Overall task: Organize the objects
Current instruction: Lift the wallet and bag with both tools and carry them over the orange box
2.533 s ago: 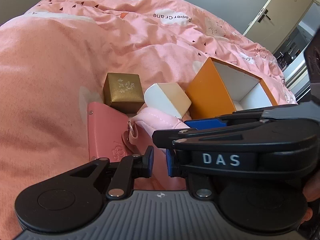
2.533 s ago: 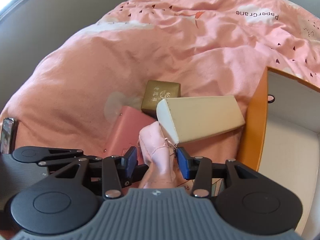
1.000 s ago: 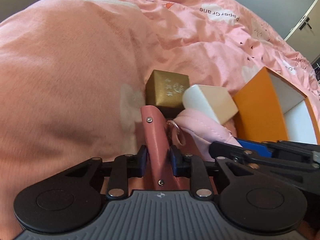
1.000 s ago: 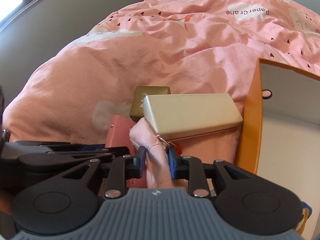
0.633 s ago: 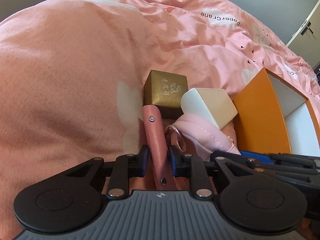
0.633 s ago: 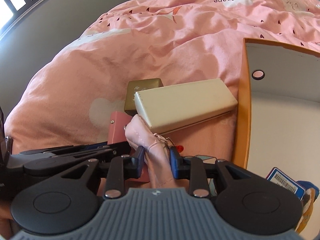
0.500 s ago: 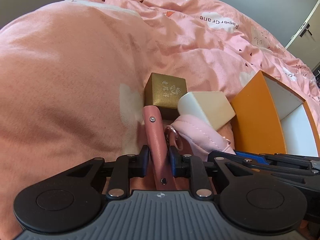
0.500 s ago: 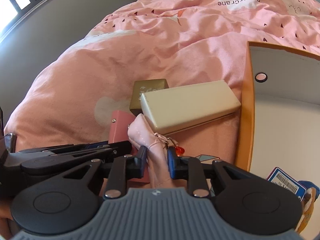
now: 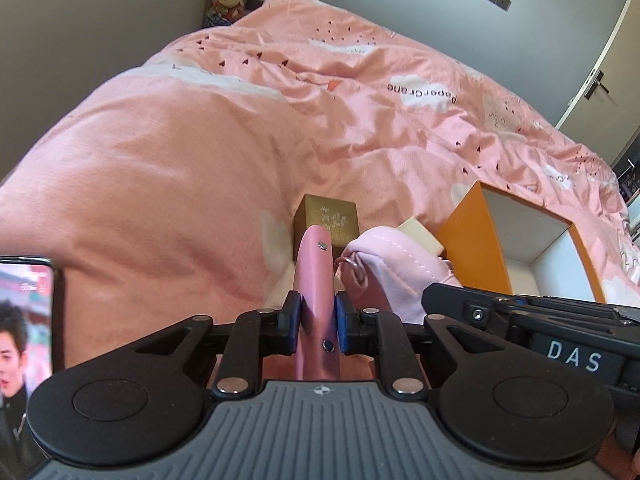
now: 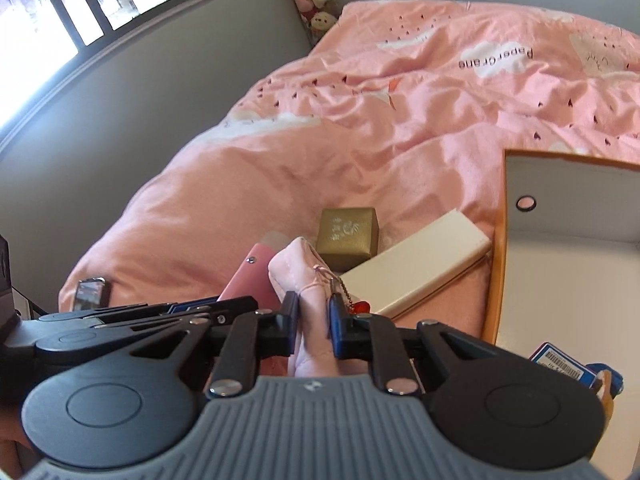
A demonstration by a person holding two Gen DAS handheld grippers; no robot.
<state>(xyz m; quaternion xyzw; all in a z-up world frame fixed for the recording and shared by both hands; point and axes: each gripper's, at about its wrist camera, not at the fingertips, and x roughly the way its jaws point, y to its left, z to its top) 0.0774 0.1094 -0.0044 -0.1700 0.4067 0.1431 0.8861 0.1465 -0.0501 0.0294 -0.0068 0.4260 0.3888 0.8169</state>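
**Both grippers clamped on the pink bag**

Left wrist view: I see my left gripper (image 9: 316,322) at lower centre, its jaws narrow and pressed on the stiff pink flap (image 9: 316,292), which stands on edge between the pads. Just right of the flap, the soft pink pouch (image 9: 394,270) bulges, joined to it by a metal ring (image 9: 354,270). Above the flap sits the gold box (image 9: 327,220) on the pink bed cover (image 9: 180,160). The cream box (image 9: 420,234) shows only a corner behind the pouch. The orange box (image 9: 474,236), open with a white inside, occupies centre right. A phone (image 9: 26,320) with a lit screen is at the left edge.

Right wrist view: My right gripper (image 10: 314,326) sits at lower centre. Its jaws have just been closing and now squeeze the pouch (image 10: 304,276) between them. The flap (image 10: 254,276) lies left of the pouch, with the left gripper's arms (image 10: 140,320) crossing in from the left. The gold box (image 10: 348,236) is above centre; the cream box (image 10: 420,264) lies touching the orange box's wall (image 10: 498,240) at right. A blue barcoded item (image 10: 560,364) lies inside at lower right.
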